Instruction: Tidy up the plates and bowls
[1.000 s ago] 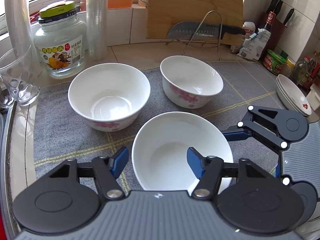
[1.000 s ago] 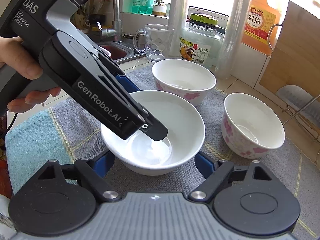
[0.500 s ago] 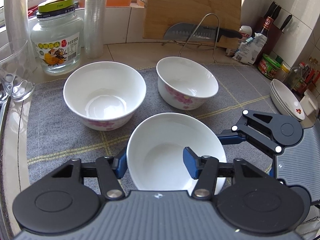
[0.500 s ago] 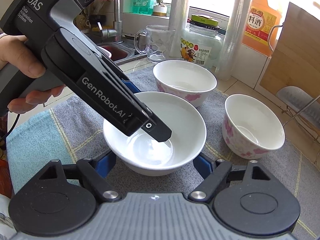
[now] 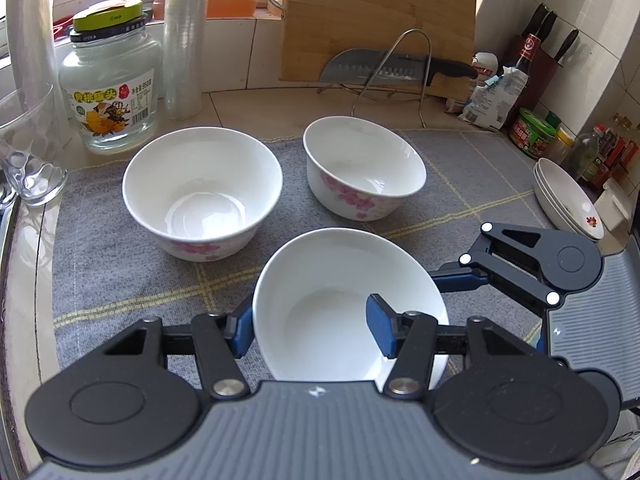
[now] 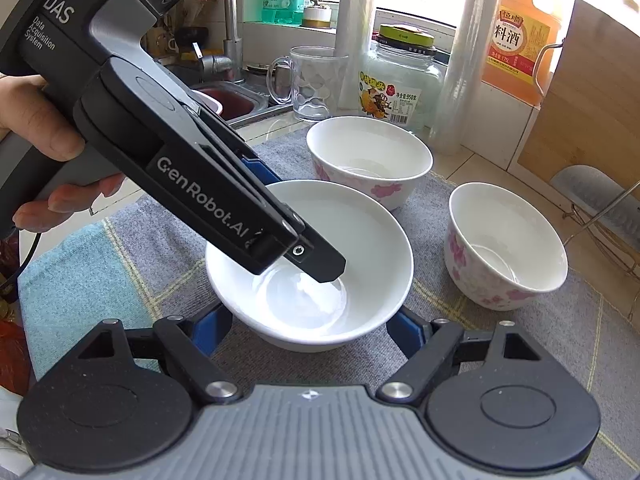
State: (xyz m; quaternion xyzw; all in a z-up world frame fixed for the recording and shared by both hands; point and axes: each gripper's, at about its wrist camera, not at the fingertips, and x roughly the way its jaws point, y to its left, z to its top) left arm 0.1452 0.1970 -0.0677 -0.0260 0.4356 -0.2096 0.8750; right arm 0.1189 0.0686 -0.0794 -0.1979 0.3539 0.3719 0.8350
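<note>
Three white bowls stand on a grey mat (image 5: 472, 184). The nearest, plain white bowl (image 5: 340, 300) (image 6: 360, 248) is tilted. My left gripper (image 5: 312, 326) is shut on its left wall: one blue pad outside, one inside. My right gripper (image 6: 308, 330) is open, its fingers straddling the bowl's base from the other side without a clear grip. Behind stand a wide pink-flowered bowl (image 5: 202, 192) (image 6: 370, 158) and a smaller pink-flowered bowl (image 5: 364, 166) (image 6: 506, 246). A stack of shallow white plates (image 5: 568, 200) sits at the far right.
A glass jar (image 5: 110, 80), a glass mug (image 5: 28, 148), a plastic roll (image 5: 182, 36), a cutting board (image 5: 380, 16) with a cleaver on a wire rack (image 5: 400, 68), and condiment bottles (image 5: 532, 132) ring the mat. The sink (image 6: 232, 100) lies beyond the mat's left end.
My left gripper has closed on the near bowl's wall and the bowl has tipped. The view has shifted slightly toward the back bowls. The right gripper has barely moved.
</note>
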